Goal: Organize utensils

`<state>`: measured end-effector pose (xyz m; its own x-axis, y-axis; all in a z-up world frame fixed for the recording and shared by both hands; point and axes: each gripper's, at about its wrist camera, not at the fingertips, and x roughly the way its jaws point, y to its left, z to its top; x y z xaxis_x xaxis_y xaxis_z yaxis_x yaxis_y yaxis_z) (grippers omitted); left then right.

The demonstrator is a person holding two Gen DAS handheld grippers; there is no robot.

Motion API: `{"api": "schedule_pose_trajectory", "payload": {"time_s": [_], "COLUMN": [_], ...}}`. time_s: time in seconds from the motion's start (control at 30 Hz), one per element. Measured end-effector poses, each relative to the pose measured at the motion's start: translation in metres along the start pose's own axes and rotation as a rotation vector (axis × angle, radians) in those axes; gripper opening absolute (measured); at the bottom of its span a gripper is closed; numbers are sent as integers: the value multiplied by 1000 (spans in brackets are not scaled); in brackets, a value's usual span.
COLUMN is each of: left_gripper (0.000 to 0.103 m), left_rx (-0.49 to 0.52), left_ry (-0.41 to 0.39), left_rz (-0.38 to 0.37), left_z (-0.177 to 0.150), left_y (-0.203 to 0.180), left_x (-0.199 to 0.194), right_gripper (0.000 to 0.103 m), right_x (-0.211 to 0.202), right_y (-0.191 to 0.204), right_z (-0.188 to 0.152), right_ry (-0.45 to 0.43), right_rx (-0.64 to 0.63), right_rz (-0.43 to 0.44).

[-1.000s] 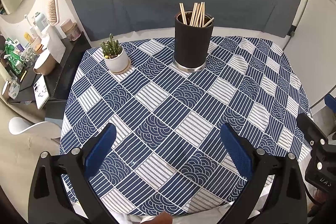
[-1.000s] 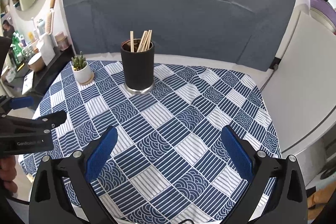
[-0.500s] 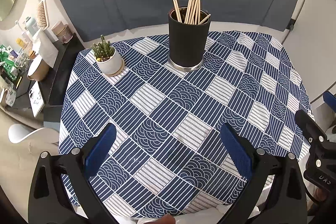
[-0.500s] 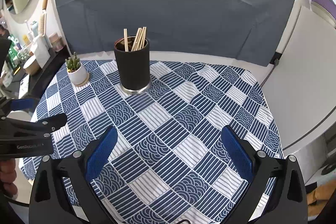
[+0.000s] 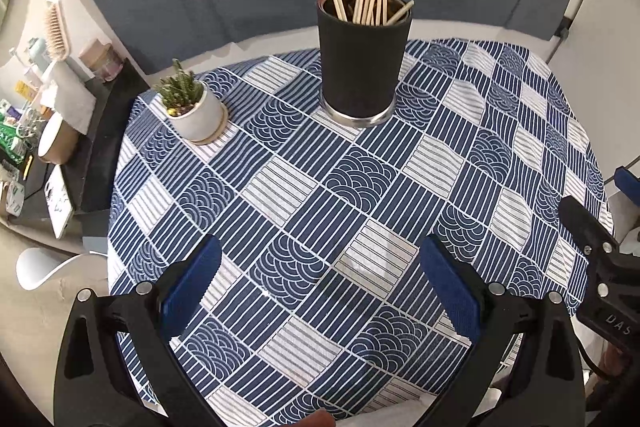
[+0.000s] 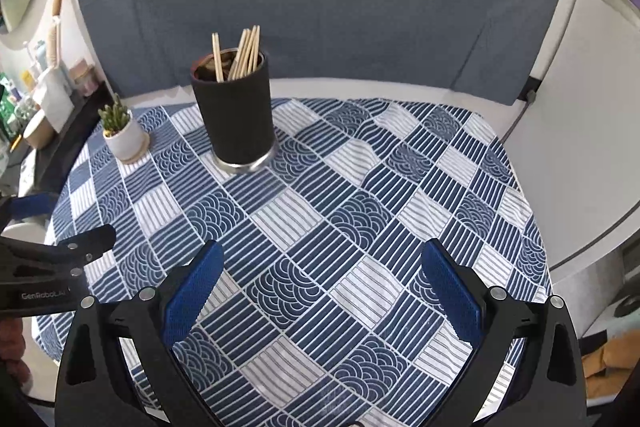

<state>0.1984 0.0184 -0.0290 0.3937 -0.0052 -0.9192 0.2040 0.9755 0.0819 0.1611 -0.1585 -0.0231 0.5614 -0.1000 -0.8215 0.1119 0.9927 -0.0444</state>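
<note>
Both views are evenly and brightly lit by soft, diffuse light, with no harsh glare. Shadows are faint: the black utensil holder point(image 5: 362, 63) casts only a slight dark patch at its base on the patterned tablecloth point(image 5: 360, 187). Its metal rim carries a mild sheen. Fisheye distortion bows the bench edge and the grey backdrop point(image 6: 320, 7), and dark vignetting fills the corners. The left wrist view is crisp; the right wrist view looks slightly soft, with mild blur.
</note>
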Motion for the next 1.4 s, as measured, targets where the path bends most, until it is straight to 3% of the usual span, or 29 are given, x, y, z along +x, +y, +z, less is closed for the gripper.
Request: {"api": "schedule_pose_trajectory", "payload": {"time_s": [0.17,0.27,0.67,0.73,0.83,1.0,1.13,1.4], "left_gripper": [97,97,97,97,97,97,97,97], "left_rx": [-9,1,35,56,110,157,111,-1], "left_ry": [34,30,89,70,52,52,30,-82], "left_rz": [-51,-38,-94,-109,-164,-245,-215,-78], "left_z": [18,30,54,57,62,66,64,40], "left_y": [-1,-3,-18,-32,-65,-108,-107,-62], "left_x": [26,40,91,101,113,130,122,59], "right_gripper": [95,95,95,95,95,95,95,95], "right_x": [30,45,90,104,126,144,115,36], "right_y": [-3,-8,-26,-39,-63,-103,-117,-86], "right_z": [6,9,23,21,23,22,17,-5], "right_ry": [37,51,11,-42,-82,-95,-153,-174], "right_rx": [31,53,58,77,91,166,199,155], "right_rz": [0,2,-3,39,-62,-98,-39,10]}}
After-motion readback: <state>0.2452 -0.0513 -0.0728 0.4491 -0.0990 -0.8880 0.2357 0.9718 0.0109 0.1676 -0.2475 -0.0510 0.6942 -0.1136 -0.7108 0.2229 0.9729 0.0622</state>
